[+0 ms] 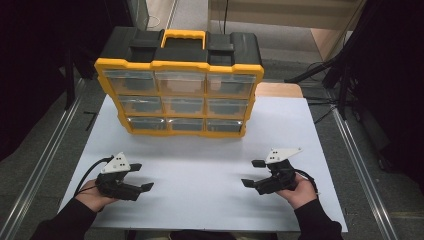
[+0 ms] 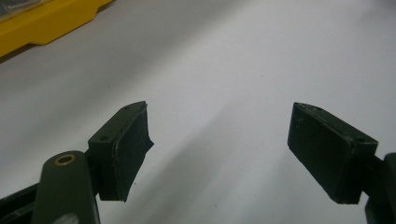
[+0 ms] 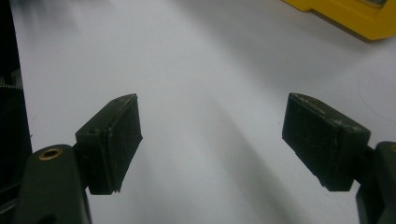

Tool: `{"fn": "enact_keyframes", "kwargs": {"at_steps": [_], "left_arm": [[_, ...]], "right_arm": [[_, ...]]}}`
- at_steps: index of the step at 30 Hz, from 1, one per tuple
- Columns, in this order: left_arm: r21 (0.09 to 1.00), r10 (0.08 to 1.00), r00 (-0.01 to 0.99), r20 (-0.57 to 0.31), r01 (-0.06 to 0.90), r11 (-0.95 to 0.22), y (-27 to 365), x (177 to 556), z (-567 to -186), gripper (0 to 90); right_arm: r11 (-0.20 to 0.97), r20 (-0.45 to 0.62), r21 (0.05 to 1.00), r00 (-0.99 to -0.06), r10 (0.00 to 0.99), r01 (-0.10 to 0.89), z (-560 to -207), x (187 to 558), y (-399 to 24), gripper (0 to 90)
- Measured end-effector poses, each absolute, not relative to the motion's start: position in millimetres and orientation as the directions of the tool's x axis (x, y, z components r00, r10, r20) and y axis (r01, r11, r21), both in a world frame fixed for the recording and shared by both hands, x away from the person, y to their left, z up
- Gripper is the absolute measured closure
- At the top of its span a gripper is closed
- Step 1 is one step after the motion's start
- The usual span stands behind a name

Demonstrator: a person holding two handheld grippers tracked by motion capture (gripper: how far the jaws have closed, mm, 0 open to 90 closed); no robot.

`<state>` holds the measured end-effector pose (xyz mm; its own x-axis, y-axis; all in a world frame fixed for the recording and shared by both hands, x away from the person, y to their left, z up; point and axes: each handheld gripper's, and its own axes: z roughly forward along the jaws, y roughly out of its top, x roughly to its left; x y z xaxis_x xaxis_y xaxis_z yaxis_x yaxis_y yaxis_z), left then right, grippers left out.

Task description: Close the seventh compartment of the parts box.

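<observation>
Standing upright at the far side of the white table [image 1: 200, 170], the yellow-and-black organizer case [image 1: 180, 80] faced the person with its nine clear-fronted drawers all pushed in, three rows of three; what lay inside them was too dim to tell. Its yellow carry handle [image 1: 185, 36] sat on top, and nothing had been pulled out or set down in front of it. By that look, the work on the case had not begun: every drawer was shut and untouched.

Nearer the person, the left gripper [image 1: 144, 177] rested low over the table at the near left, jaws spread wide with bare tabletop between them. The right gripper [image 1: 253, 173] sat at the near right in the same way, its jaws also well apart and holding nothing. Both were well away from the case, and each gripper's own view caught a yellow corner of the case base [image 2: 42, 23] at its edge. All of the reaching, opening and handling seemed left to do.
</observation>
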<state>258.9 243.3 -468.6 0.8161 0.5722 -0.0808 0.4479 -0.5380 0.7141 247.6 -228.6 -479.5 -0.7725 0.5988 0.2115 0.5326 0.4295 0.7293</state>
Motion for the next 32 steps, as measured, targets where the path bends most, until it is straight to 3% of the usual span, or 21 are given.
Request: {"fn": "enact_keyframes", "kwargs": {"at_steps": [32], "left_arm": [[0.712, 0.572, 0.816, -0.082, 0.449, -0.54, 244, 260, -469, 20.7]], "right_arm": [[0.41, 0.211, 0.724, -0.744, 0.634, 0.554, -486, 243, -247, 20.5]]}}
